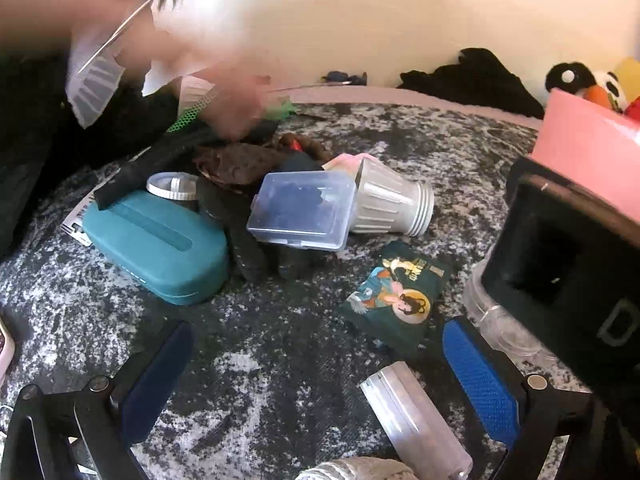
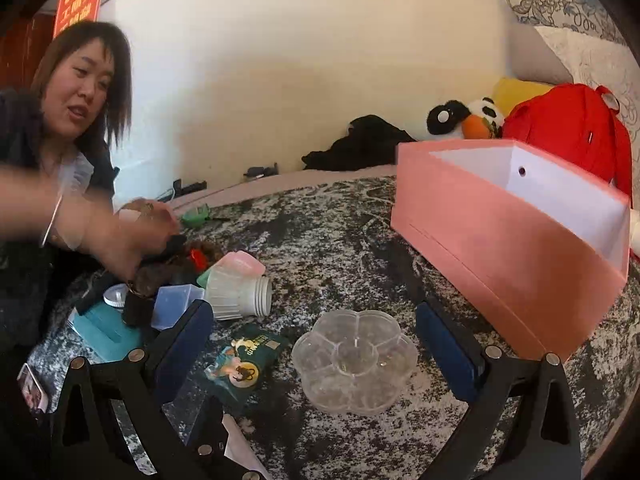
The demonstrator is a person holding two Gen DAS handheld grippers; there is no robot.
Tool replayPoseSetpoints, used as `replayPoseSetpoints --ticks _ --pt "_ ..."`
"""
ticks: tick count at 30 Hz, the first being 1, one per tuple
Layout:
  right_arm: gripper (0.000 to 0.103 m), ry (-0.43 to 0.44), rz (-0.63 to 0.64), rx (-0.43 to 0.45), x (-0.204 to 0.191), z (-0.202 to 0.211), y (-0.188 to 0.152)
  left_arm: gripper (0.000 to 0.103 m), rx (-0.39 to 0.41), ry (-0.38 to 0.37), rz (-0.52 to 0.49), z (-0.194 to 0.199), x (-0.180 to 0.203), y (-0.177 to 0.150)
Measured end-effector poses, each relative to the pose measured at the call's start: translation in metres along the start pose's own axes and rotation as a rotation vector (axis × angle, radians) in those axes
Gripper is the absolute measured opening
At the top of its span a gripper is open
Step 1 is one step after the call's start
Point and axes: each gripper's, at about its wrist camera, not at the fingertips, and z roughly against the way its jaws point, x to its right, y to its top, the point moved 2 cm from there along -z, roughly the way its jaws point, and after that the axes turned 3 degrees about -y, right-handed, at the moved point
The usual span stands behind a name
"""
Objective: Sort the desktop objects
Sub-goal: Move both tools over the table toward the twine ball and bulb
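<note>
Both grippers hover over a bed covered in a black-and-white mottled blanket (image 2: 340,240). Left gripper (image 1: 316,380): jaws spread wide, nothing between the pads; a frosted clear tube (image 1: 416,420) lies on the blanket between the fingers, nearer the right one, contact not discernible. Right gripper (image 2: 316,348): jaws also wide apart, holding nothing; the clear flower-shaped compartment tray (image 2: 354,360) sits on the blanket between its fingers, untouched. Landmark: tray. Just left of the tray lies a dark green illustrated packet (image 2: 244,360). Farther left and behind it is a cluster: white ribbed cup (image 2: 236,292) on its side, small clear lidded box (image 2: 176,304), teal case (image 2: 108,332), white screw lid (image 2: 117,295), dark brown items under a person's blurred hand (image 2: 120,240). Right of and behind the tray stands an open pink box (image 2: 500,248) with white interior. Beyond the tray, by the wall: black cloth (image 2: 360,144), panda plush (image 2: 464,118), red backpack (image 2: 568,124).
</note>
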Motion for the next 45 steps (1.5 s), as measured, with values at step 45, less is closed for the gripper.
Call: replayPoseSetpoints --ticks 45 --pt "0.103 0.016 -0.267 0.01 0.076 0.008 0.018 0.103 -0.152 0.064 0.211 -0.025 -0.075 -0.029"
